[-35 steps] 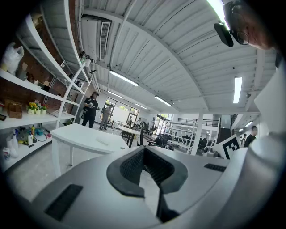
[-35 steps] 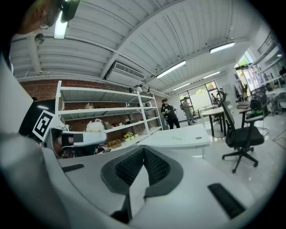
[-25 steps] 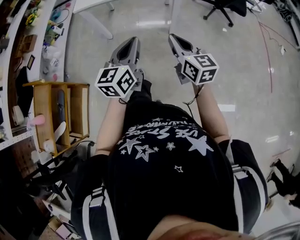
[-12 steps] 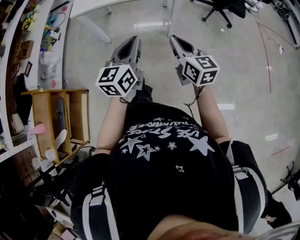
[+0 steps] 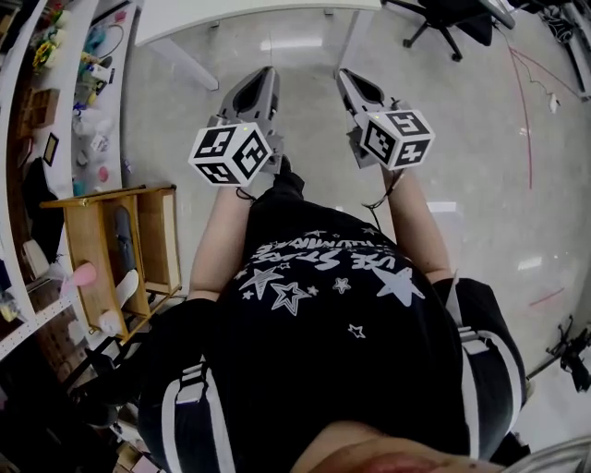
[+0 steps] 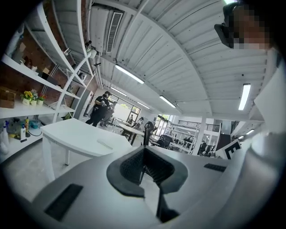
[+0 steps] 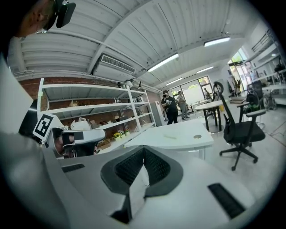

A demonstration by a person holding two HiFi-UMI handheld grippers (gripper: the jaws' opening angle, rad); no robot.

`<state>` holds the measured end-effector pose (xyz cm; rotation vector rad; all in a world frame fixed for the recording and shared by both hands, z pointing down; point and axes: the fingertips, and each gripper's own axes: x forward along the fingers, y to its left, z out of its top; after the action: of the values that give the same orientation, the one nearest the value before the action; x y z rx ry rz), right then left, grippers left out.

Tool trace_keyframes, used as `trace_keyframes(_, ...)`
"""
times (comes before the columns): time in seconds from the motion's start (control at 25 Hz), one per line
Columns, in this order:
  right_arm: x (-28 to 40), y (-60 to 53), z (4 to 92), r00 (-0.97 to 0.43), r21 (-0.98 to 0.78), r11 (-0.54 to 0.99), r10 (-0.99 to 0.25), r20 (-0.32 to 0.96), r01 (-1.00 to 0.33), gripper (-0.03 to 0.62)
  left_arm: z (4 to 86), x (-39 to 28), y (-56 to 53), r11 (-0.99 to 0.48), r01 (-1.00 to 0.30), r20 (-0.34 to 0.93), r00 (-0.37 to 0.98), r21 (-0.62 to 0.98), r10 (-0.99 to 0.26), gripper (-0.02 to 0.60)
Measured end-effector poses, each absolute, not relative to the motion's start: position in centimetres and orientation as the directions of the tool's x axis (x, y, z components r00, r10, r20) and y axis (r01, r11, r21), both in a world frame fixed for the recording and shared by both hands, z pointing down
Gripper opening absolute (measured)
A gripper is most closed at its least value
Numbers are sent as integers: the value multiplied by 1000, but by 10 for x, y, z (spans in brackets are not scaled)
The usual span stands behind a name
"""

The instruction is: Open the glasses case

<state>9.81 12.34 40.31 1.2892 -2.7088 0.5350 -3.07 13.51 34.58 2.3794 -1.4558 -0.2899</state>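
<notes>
Item 1. Left tongs [image 5: 261,81]: upper centre of the head view, just left of the other pair. The pads are pressed together with nothing between them.

Item 2. Right tongs [image 5: 351,81]: upper centre, just right of the first pair. They are likewise closed tight and empty.

Item 3. Glasses case: I cannot find it in any view.

Item 4. White surface [image 5: 231,14]: along the top edge of the head view, beyond both tips, with bare floor [image 5: 305,51] between. A small flat pale object [image 6: 106,144] lies on it at the left gripper view's lower left. It is too small for me to name.

Item 5. Step in hand, as I judge it: approach only, since nothing is reached or gripped and the opening itself is not yet begun.

Item 6. Next move, as I judge it: bring both pairs over the surface and locate the case. Then part one pair to steady its base, and set the other at the lid's edge.
</notes>
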Motion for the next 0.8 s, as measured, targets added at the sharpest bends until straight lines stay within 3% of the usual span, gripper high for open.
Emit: trace_keyframes(0.8, 17, -27, 402, -563, -280, 499, -791, 239, -820, 9, 357, -109, -21, -487, -772, 40, 548, 407, -836, 12)
